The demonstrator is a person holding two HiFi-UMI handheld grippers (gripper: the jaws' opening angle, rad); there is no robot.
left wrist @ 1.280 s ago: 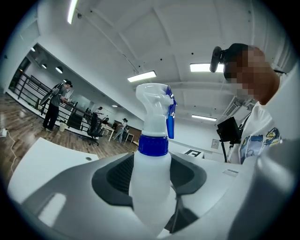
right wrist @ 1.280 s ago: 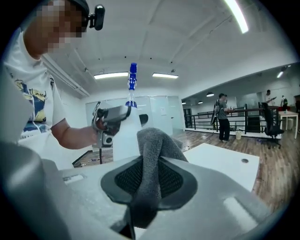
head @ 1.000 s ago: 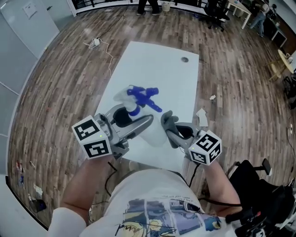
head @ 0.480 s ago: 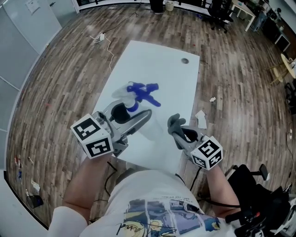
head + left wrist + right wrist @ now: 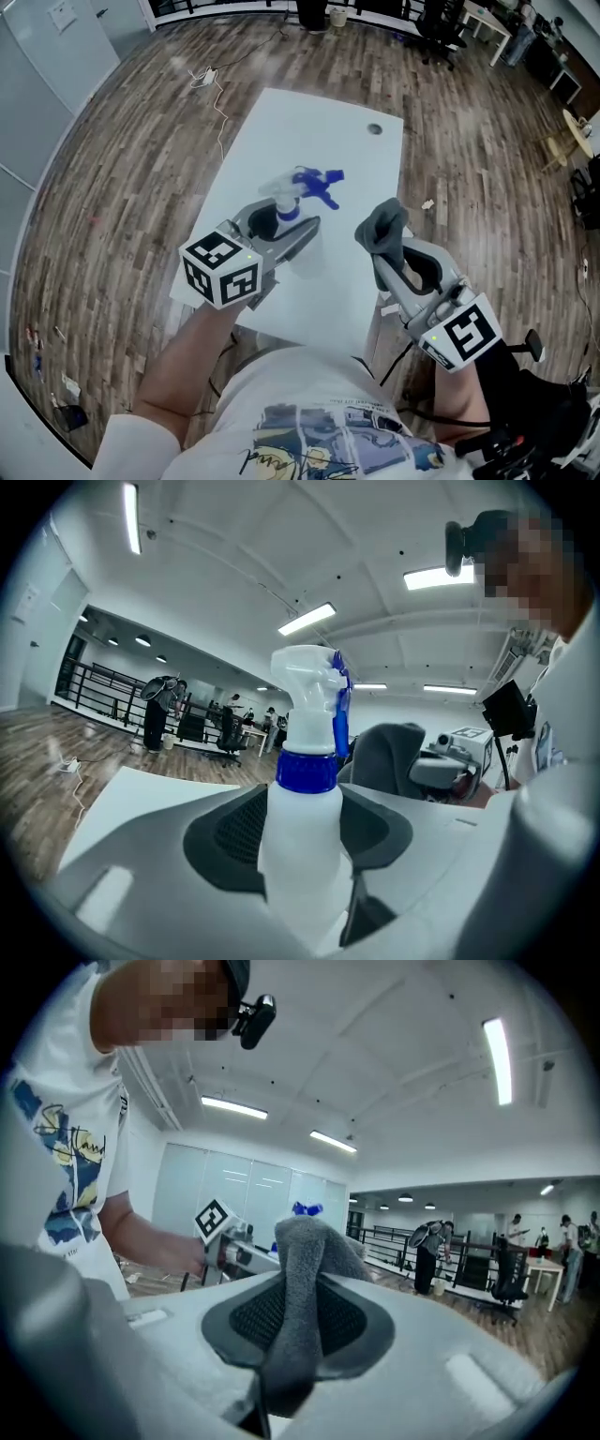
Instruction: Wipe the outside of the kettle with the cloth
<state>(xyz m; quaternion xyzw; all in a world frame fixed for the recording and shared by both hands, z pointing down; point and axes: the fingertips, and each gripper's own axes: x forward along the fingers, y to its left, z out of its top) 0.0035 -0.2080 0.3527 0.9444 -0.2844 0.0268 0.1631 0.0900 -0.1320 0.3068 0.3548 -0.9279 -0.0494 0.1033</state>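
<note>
Nearest me, lower right of the head view, my right gripper is clamped on the grey cloth; it looks soft, limp and light, best pinched by a bunched fold; left of it, my left gripper squeezes a spray bottle below its blue collar, smooth plastic I judge slippery; beyond lies the white table; only the head view shows its top; no kettle anywhere.
</note>
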